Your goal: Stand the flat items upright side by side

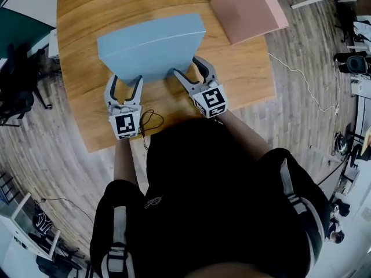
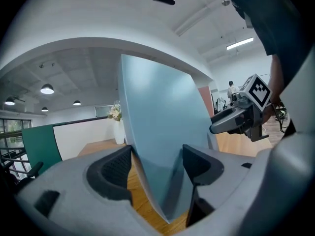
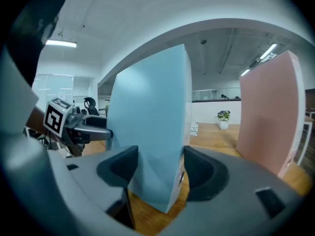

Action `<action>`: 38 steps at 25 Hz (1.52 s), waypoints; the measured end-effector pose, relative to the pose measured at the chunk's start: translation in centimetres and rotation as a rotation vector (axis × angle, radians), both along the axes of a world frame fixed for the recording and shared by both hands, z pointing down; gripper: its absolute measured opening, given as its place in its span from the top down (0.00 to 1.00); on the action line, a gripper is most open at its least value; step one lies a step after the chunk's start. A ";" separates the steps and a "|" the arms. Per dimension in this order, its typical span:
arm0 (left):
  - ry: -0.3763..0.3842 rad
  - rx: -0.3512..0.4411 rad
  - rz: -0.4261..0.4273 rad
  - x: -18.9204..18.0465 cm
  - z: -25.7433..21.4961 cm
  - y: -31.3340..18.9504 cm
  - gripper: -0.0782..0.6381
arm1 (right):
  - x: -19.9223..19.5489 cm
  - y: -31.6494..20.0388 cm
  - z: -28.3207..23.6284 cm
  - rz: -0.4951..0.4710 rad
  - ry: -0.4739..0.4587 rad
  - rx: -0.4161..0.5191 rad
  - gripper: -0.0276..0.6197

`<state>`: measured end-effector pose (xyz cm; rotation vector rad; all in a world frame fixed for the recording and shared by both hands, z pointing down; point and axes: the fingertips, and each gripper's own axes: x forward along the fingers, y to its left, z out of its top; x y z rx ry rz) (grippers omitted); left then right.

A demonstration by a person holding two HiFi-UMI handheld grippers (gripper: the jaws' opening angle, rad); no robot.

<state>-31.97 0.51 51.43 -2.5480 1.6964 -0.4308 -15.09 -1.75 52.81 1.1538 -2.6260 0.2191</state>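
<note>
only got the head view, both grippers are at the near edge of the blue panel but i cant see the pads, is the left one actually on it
Observer: Yes. In the left gripper view the blue panel sits between the pads of the left gripper, one against each face.
Operator: and the right
Observer: Same there: the right gripper has a pad on each face of the panel.
Operator: is the pink one properly standing
Observer: Yes. The right gripper view shows the pink panel upright on the table, apart from the blue one.
</note>
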 end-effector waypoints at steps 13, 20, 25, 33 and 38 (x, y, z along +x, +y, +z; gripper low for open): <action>-0.061 -0.020 0.058 1.6 0.3 1.3 0.47 | 0.2 -3.2 -1.6 -0.500 0.097 -0.055 0.22; -0.030 -0.048 -0.024 0.8 0.5 1.1 0.47 | -0.8 -3.9 -1.9 -0.485 0.117 -0.017 0.36; -0.044 -0.062 -0.015 1.4 0.7 0.3 0.47 | 0.3 -3.3 -1.4 -0.393 0.113 0.004 0.37; -0.033 -0.066 0.099 5.0 1.0 -4.0 0.44 | 4.3 -3.0 -1.9 -0.141 0.170 0.130 0.37; -0.003 -0.073 0.259 9.4 1.0 -7.1 0.43 | 8.5 -3.0 -1.8 0.042 0.196 0.149 0.37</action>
